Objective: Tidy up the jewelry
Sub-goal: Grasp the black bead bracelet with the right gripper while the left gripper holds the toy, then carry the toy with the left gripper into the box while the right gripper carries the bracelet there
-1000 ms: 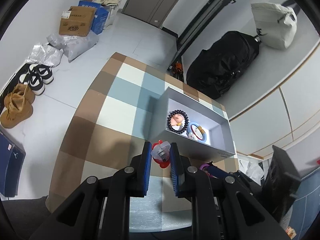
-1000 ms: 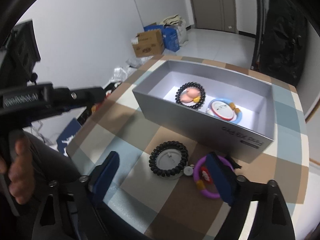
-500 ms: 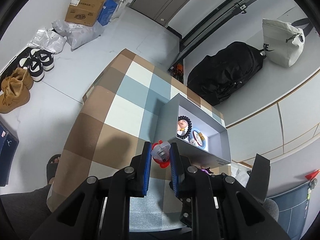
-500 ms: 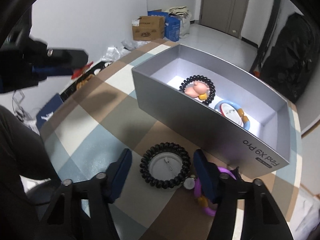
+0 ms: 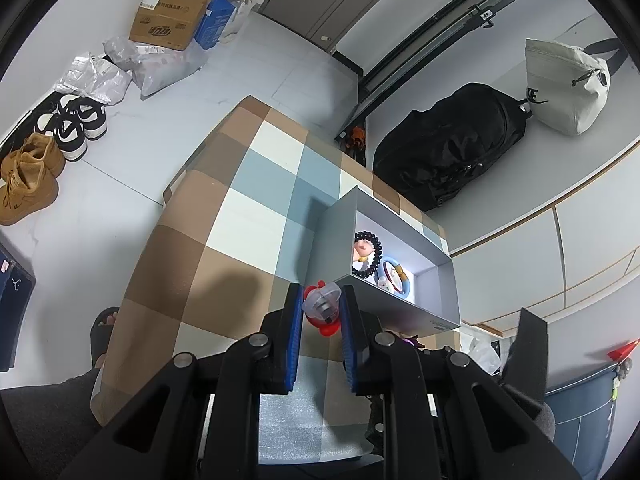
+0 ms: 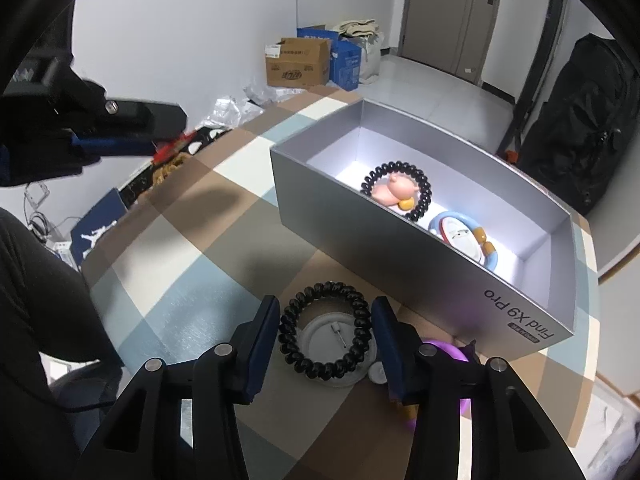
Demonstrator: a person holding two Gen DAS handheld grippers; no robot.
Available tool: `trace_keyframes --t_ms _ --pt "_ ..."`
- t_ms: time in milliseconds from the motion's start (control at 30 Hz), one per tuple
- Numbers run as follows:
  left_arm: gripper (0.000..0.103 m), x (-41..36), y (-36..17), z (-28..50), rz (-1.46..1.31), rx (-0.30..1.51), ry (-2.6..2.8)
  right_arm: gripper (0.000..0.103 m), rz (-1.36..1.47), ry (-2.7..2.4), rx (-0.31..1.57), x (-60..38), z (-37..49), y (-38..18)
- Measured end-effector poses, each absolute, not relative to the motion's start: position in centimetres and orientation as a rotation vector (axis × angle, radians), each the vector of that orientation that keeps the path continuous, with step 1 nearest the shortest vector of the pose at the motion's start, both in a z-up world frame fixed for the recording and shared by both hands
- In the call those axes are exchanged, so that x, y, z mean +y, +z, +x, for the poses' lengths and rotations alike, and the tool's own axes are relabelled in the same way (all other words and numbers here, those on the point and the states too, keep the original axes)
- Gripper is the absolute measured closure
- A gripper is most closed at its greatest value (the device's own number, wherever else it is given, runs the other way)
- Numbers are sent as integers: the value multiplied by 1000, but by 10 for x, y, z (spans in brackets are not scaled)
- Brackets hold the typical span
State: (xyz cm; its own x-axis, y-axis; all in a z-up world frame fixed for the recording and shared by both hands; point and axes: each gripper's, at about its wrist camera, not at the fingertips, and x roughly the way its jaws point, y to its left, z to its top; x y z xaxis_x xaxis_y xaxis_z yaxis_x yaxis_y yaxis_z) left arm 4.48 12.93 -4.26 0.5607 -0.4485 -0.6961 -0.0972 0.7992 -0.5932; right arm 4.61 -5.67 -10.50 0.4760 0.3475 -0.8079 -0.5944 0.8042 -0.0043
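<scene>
The checked counter (image 6: 168,240) lies open left of the grey box (image 6: 400,256), which sits toward its far right edge. Left gripper (image 5: 320,312) is held off the surface, fingers narrow and clamped on a red-and-clear trinket (image 5: 322,308). Right gripper (image 6: 326,332) has its fingers closing around the black coil bracelet (image 6: 326,336) on its white disc, just beside the box wall (contact cannot be told). A purple ring (image 6: 444,354) is mostly hidden behind the right finger. A black bracelet (image 6: 398,190) and a blue one (image 6: 466,240) lie inside the box.
</scene>
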Motion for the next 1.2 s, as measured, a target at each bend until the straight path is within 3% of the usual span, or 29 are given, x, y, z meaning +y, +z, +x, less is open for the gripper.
trace_keyframes --t_ms 700,1200 --pt "90 103 -31 55 -545 906 -214 57 21 679 786 -94 49 -39" --pt "90 54 -20 91 -402 883 -253 57 234 623 782 -146 94 -24"
